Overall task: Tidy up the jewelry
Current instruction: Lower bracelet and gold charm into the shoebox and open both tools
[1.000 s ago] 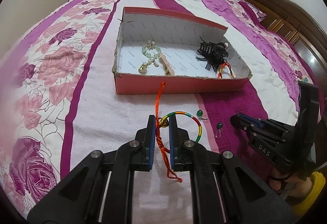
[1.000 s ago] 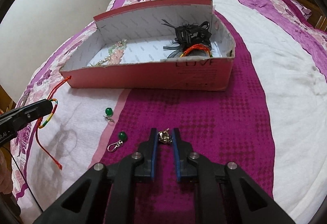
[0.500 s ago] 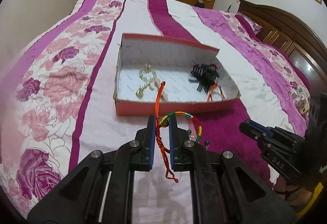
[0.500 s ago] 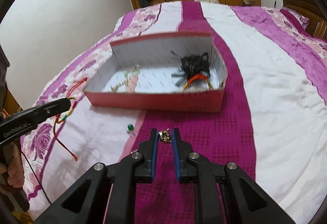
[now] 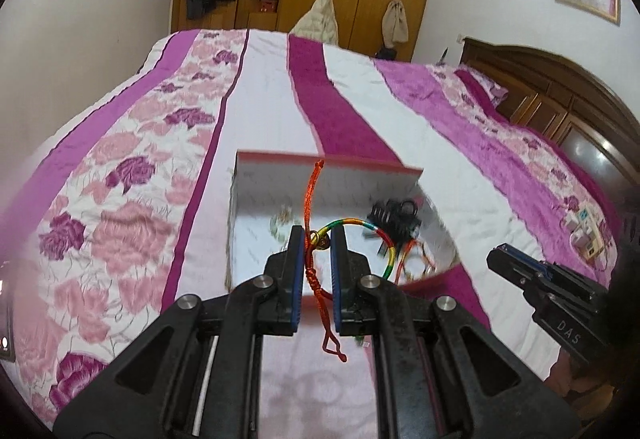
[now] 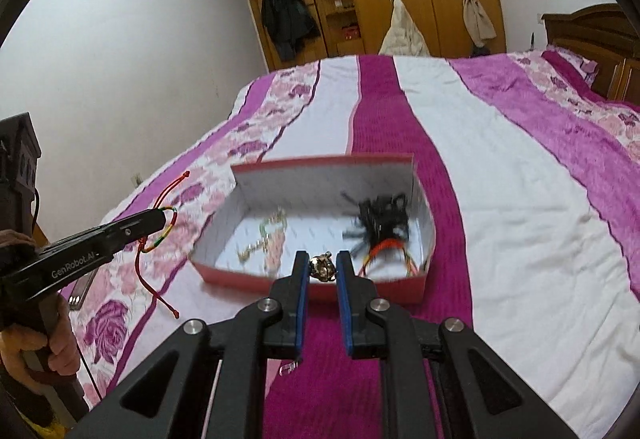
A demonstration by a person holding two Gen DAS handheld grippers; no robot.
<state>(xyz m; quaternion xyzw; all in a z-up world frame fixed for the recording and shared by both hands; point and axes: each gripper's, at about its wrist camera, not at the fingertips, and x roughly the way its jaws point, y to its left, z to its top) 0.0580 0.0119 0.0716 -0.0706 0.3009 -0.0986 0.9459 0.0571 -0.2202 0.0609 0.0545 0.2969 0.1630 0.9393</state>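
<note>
At lower centre of its own view, the left gripper (image 5: 317,243) pinches a multicoloured cord bracelet (image 5: 374,239) by its small gold bead, red tails hanging below. The right gripper (image 6: 322,266), lower centre of its view, clamps a small gold charm (image 6: 322,267). Beyond both, mid-frame, sits the open red box (image 6: 312,285) on the striped bedspread (image 6: 520,207), holding a black hair clip (image 6: 380,217) and blurred beaded pieces (image 6: 268,239).
</note>
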